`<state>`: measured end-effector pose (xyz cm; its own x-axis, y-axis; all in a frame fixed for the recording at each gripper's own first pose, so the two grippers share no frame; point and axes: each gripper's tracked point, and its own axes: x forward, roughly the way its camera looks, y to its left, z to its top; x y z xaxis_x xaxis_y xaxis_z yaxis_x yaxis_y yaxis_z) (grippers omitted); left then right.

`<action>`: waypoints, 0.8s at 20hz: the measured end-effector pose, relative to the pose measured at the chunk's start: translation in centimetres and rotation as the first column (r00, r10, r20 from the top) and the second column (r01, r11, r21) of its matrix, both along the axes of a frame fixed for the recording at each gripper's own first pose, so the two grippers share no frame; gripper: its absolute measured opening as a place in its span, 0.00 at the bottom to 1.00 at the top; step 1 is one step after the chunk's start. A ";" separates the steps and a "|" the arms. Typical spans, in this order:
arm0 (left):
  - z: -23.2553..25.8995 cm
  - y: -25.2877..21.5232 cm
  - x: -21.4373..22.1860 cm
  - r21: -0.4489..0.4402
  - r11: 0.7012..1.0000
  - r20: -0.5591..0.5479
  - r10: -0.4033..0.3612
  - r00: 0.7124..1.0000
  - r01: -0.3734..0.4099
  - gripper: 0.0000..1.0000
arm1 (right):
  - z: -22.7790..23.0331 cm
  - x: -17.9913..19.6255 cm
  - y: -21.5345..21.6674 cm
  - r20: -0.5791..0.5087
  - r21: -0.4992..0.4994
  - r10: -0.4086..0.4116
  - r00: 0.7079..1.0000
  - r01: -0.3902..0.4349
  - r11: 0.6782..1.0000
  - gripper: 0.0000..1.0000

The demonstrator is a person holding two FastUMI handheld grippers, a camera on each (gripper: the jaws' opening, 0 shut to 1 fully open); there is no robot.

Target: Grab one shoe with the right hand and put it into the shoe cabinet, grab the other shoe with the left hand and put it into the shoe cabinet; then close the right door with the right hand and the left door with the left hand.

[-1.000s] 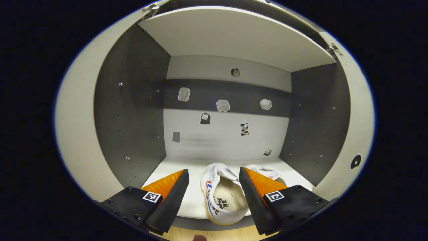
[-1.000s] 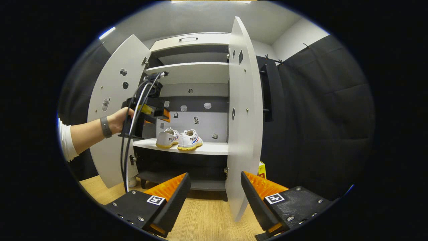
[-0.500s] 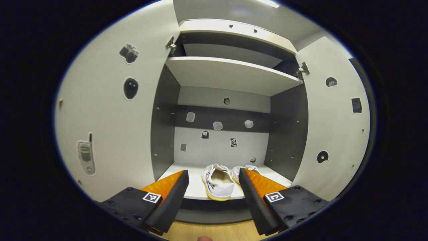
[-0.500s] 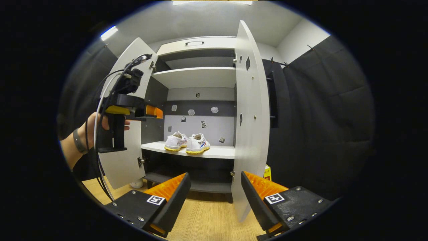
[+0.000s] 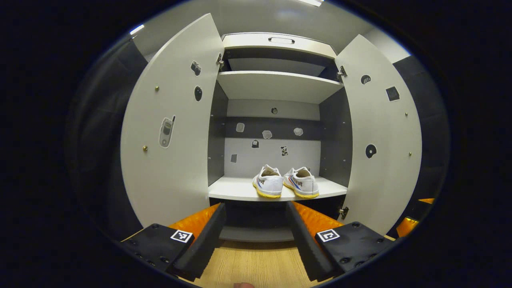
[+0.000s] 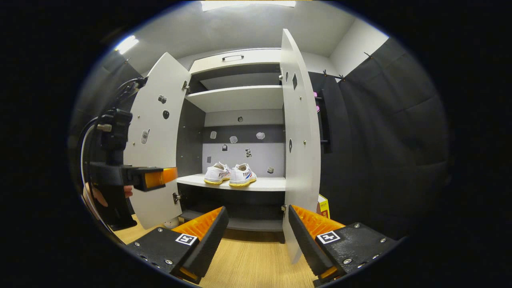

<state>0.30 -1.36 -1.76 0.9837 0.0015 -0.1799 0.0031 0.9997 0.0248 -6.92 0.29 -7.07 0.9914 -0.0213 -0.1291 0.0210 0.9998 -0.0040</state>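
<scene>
Looking along the left gripper (image 5: 255, 228), I see its two fingers spread wide with nothing between them, hanging above the wooden floor (image 5: 256, 266) in front of the shoe cabinet (image 5: 280, 86). Both shoes sit on the middle shelf (image 5: 236, 190), side by side and touching or nearly so, heels toward me: the left shoe (image 5: 268, 186) and the right shoe (image 5: 302, 187) stand upright near the shelf's front edge, toward its right half. The left door (image 5: 172, 132) and the right door (image 5: 380, 136) both stand wide open, swung out to either side, each carrying a few small stickers. More stickers dot the back wall above the shoes. From the right gripper view, my right gripper (image 6: 255, 230) is also open and empty, its fingers well apart over the floor. There the cabinet (image 6: 236, 66) appears from a little to the right, and the right door (image 6: 300, 144) is seen almost edge-on, standing just ahead of the gripper's right finger but apart from it. The pair of shoes (image 6: 230, 175) rests on the shelf (image 6: 264, 184) beyond. The left gripper (image 6: 154, 178) shows at the left of that view, held by a hand (image 6: 102, 196) with cables running up from it, in front of the left door (image 6: 160, 140) and not touching it. A small yellow box (image 6: 323, 205) sits on the floor behind the right door.
</scene>
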 end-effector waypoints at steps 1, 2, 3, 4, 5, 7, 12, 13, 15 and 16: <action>-0.5 -0.1 -0.8 -0.025 1.000 -0.003 0.003 1.000 -0.003 0.97 | -0.2 -0.1 0.0 -0.002 -0.004 0.000 1.000 0.000 1.000 0.93; -1.3 0.1 -1.6 -0.046 0.999 -0.008 0.013 1.000 -0.013 0.97 | -0.3 -0.3 0.0 0.001 -0.003 -0.001 1.000 0.001 1.000 0.93; -2.0 0.4 -2.4 -0.064 0.998 -0.016 0.028 0.999 -0.029 0.99 | -0.3 -0.4 0.2 0.004 0.003 -0.001 1.000 0.001 1.000 0.93; -2.6 0.5 -3.2 -0.077 0.996 -0.025 0.035 0.999 -0.037 0.97 | -0.3 -0.4 0.4 0.002 0.012 0.002 1.000 -0.002 1.000 0.93; -3.1 0.6 -3.9 -0.082 0.996 -0.029 0.044 0.999 -0.046 0.97 | 0.0 -0.5 0.5 0.004 0.018 0.008 1.000 -0.009 1.000 0.93; -2.7 1.3 -4.4 -0.062 0.997 -0.010 0.055 0.998 -0.056 0.97 | 1.5 -0.3 -0.3 0.029 -0.002 0.011 1.000 -0.011 1.000 0.93; -2.4 1.4 -4.8 -0.037 0.998 0.015 0.059 0.998 -0.058 0.97 | 9.1 1.9 -7.9 0.139 -0.068 -0.051 0.989 0.061 0.996 0.93; -2.5 1.3 -4.9 -0.034 0.998 0.010 0.054 0.999 -0.053 0.97 | 11.1 2.7 -10.4 0.166 -0.085 -0.090 0.982 0.105 0.991 0.93; -2.6 1.1 -5.5 -0.033 0.998 0.006 0.045 0.999 -0.045 0.97 | 14.3 3.8 -15.4 0.185 -0.114 -0.177 0.967 0.200 0.973 0.93; -2.4 0.8 -6.4 -0.032 0.999 0.010 0.037 0.999 -0.037 0.97 | 15.6 4.4 -17.2 0.194 -0.119 -0.201 0.960 0.226 0.967 0.94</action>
